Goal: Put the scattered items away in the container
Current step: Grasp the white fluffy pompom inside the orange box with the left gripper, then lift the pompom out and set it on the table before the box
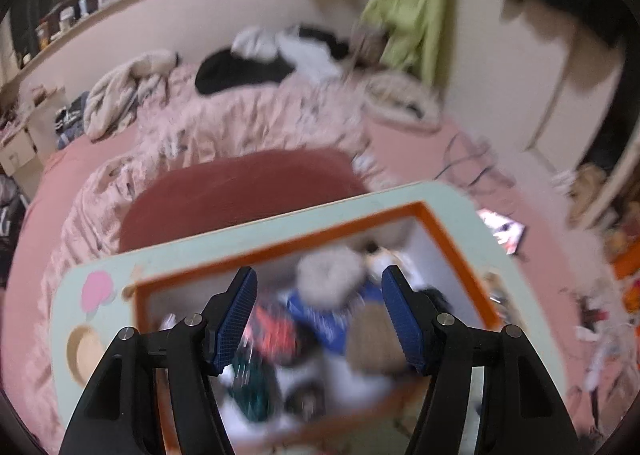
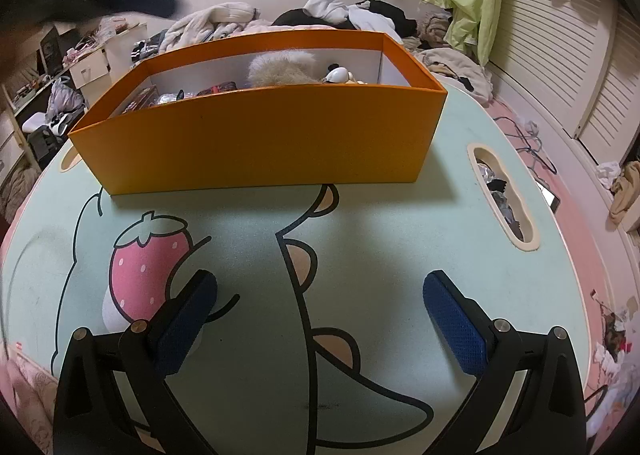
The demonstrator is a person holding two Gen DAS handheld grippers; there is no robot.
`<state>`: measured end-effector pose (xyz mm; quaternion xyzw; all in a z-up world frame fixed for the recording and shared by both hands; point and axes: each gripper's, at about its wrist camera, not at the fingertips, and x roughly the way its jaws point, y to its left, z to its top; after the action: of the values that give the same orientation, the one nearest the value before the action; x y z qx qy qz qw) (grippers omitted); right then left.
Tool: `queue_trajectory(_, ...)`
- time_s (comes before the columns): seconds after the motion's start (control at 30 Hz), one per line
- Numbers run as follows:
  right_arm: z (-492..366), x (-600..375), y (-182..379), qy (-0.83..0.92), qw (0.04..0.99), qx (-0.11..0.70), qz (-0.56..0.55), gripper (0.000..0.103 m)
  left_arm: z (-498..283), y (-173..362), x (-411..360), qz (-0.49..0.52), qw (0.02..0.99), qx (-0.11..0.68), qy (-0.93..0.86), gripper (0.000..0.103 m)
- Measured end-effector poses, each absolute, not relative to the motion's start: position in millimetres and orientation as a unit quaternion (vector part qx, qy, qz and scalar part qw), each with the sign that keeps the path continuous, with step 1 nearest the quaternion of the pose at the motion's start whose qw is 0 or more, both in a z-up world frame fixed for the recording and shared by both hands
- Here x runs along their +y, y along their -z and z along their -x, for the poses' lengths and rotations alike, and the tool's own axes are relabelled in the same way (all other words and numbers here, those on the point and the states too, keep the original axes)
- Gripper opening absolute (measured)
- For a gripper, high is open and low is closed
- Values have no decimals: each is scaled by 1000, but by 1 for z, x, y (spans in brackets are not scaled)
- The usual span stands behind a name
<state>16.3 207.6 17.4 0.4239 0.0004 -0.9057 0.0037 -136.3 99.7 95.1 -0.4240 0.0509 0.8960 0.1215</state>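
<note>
Box: orange card, open top, white inside; stands on the pale green surface, upper centre of the right wrist view. In the left wrist view the same box fills the lower centre, seen from above and badly blurred.

Contents: fur ball, grey-beige, against the far wall; small white item beside it at right; dark and red oddments toward the left end. From above, blue, red, green and tan pieces show, too smeared to name.

Left gripper: lower centre of its view, above the box opening; jaws apart, nothing between them.

Right gripper: lower centre of its view, low over the printed surface, well short of the box; jaws wide apart, empty.

Surface: strawberry print at lower left; slot at right edge. No loose item lies on the visible part.

Surroundings: bed with pink cover and heaped clothes behind.

Step in hand, as judged: a drop into the box looks just done, left side. Task appears near its end. Next move calls for lifting the left gripper clear of the rim and checking the surface edges for strays.
</note>
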Motion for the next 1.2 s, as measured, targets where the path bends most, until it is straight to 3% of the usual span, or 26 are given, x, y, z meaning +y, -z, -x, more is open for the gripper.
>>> queue_trajectory(0.1,-16,205,-14,907,5,1,-421,102,174,-62,110,489,113,43,-864,64)
queue_trajectory(0.2,-17,205,-13,907,8,-2,-422,102,180,-46,98,512,120,-2,-851,35)
queue_trajectory(0.43,-18,206,-13,907,7,-5,-420,102,141,-88,65,417,158,-44,-894,35)
queue_trajectory(0.6,-20,207,-12,908,7,-5,-420,102,63,-123,30,340,180,-57,-921,35)
queue_trajectory(0.77,-20,210,-13,908,7,-5,-419,102,5,-76,11,343,137,-7,-929,35)
queue_trajectory(0.87,-20,212,-13,908,6,-6,-420,102,7,-32,-2,382,120,-20,-916,36)
queue_trajectory(0.93,-21,213,-13,907,7,-5,-420,102,13,-19,-12,389,120,-44,-912,43)
queue_trajectory(0.97,-20,215,-14,908,7,-4,-420,102,14,-24,-17,382,122,-54,-914,61)
queue_trajectory(1.07,-20,219,-15,908,8,-6,-420,102,2,-33,-26,342,108,-62,-931,97)
queue_trajectory(1.2,-18,221,-16,907,8,-6,-420,102,-23,-28,-29,330,100,-34,-938,103)
